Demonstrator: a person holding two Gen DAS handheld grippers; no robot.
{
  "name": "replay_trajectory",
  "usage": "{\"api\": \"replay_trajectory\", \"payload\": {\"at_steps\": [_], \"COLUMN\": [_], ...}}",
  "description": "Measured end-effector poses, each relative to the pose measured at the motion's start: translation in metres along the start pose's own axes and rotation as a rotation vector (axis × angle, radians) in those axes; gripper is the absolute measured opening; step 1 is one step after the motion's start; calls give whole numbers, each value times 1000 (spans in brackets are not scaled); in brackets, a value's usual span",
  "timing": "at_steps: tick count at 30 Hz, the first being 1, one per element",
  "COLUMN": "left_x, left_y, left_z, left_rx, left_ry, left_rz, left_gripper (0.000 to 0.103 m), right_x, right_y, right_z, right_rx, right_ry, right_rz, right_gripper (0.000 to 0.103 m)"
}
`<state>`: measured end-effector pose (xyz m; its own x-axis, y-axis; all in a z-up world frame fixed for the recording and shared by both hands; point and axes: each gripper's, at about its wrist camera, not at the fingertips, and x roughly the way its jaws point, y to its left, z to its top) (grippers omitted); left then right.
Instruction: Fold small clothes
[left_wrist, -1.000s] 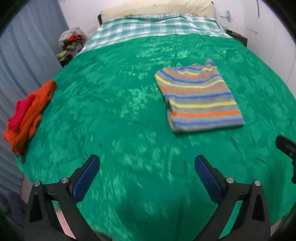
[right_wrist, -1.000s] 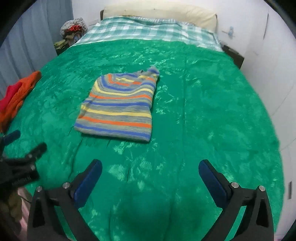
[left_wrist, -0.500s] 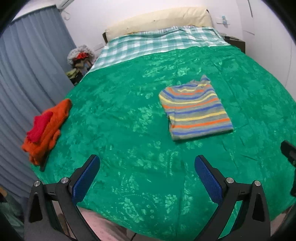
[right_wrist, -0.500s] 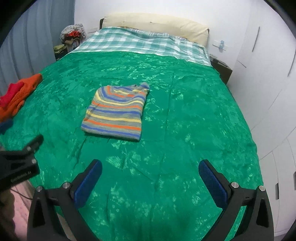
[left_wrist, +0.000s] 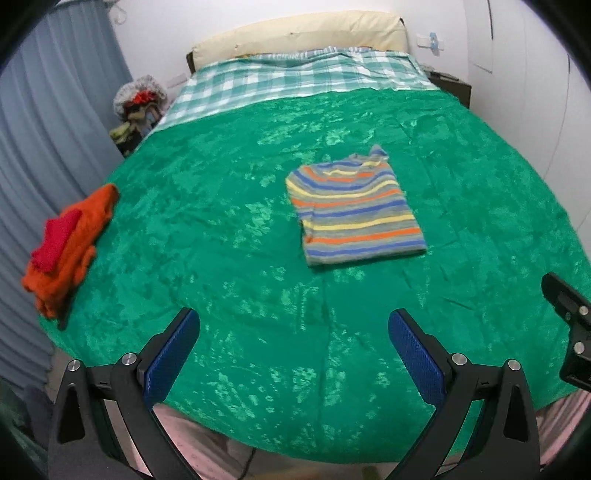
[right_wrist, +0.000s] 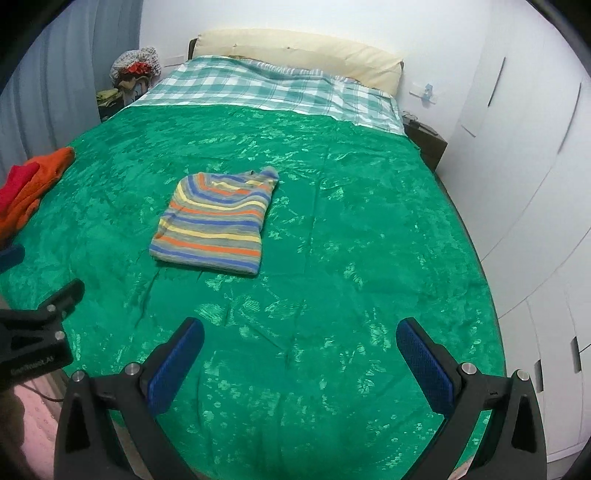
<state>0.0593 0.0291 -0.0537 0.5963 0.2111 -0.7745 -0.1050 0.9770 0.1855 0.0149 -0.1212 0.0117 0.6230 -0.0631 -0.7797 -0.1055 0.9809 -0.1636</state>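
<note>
You've pulled both grippers back toward the foot of the bed over the last sec: the striped sweater (left_wrist: 354, 206) looks smaller and farther off than it did a moment ago, and more of the room shows around the green bedspread (left_wrist: 229, 236). The sweater itself hasn't shifted; same folded rectangle, same spot, mid-bed and a bit toward your right side. To me that reads as this item being done and you stepping off it, not lining up another fold.

Left gripper (left_wrist: 293, 341): blue pads spread wide, nothing between them, hanging over the near edge of the bedspread. Right gripper (right_wrist: 301, 347): same, pads wide apart and empty, also over the near edge. Neither touches any cloth.

Next candidate is prob. the orange and red clothes (left_wrist: 66, 243) heaped at the left edge of the bed, well apart from the sweater. They lie crumpled and part overlapping, so you'd need to separate them first; can't tell how many pieces there are, the fisheye smears that corner.

Containers: no basket, bin or drawer for finished items in either view. There's a pile of stuff (left_wrist: 138, 107) beside the bed's far left corner, w/ something netted on top, but it's too small to say whether it sits in a container or what's in it. So the folded sweater stays on the bedspread for now.
</note>
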Motion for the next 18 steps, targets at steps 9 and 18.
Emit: {"api": "replay_trajectory", "payload": {"at_steps": [9,18], "left_x": [-7,-10], "left_y": [2,0], "left_z": [0,-1], "left_rx": [-44,-44], "left_ry": [21,30], "left_rz": [-61,-63], "left_gripper": [103,103], "right_x": [-9,-14], "right_y": [3,4], "right_z": [3,4], "right_rx": [-13,1], "right_ry": [-18,-11], "right_rz": [8,40], "right_gripper": [102,102]}}
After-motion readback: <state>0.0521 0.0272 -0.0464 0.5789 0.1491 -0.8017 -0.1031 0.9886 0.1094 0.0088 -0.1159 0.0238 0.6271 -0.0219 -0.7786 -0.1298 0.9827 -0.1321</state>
